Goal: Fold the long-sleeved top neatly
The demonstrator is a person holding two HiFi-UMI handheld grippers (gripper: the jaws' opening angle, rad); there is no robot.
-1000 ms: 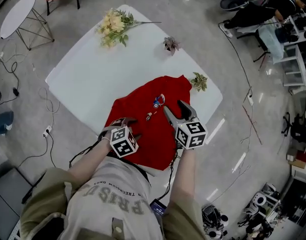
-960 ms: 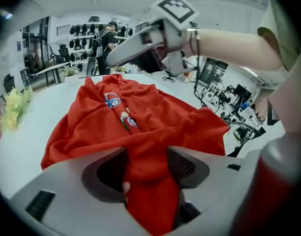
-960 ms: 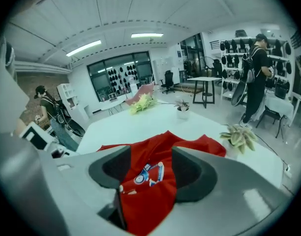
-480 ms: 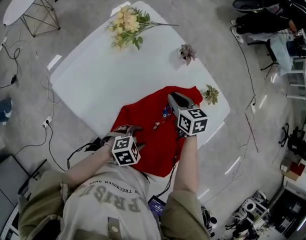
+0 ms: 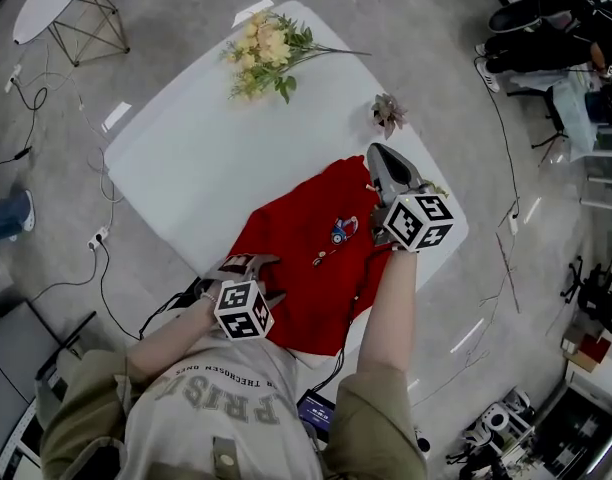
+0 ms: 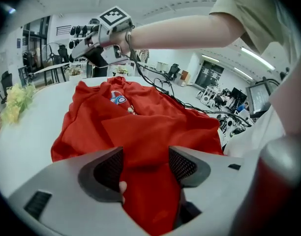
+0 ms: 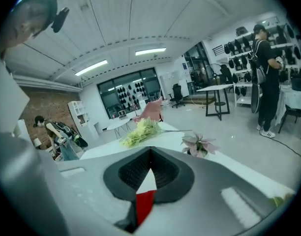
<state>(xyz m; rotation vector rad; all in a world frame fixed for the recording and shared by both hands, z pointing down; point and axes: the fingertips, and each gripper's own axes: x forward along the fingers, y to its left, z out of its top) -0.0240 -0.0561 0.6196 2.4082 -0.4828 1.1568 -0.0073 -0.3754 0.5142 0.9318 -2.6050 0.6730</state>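
Red cloth of the long-sleeved top (image 5: 306,243) is lying crumpled on the white worktop (image 5: 196,153), its long axis running diagonally from one set of jaws to the other.

At the near end the left gripper (image 6: 145,163) is pointing steeply down. A thick bunch of the near edge is filling its gap and touching both pads, and the jaws are easing apart at this moment. The rest of the top is spreading out ahead of those jaws, with the small chest print facing up further ahead.

At the far end the right gripper (image 7: 149,176) is pinching a thin red sliver of an edge low in its gap, jaws pressed together. From these jaws the body of the top is lying behind and below, back toward the person. Ahead of them there is only bare worktop, a small pink plant (image 7: 198,145) and yellow flowers (image 7: 140,130).

Whether the pinched part is a shoulder, a sleeve or a side edge, I cannot tell.

Judging from this, the next fold is depending on the right hand, which is the one nearer the far edge, bringing that edge back along the axis toward the left jaws. The left hand is serving as the anchor. If its loosening jaws are letting go too soon, the whole top is likely to be dragging instead of folding.
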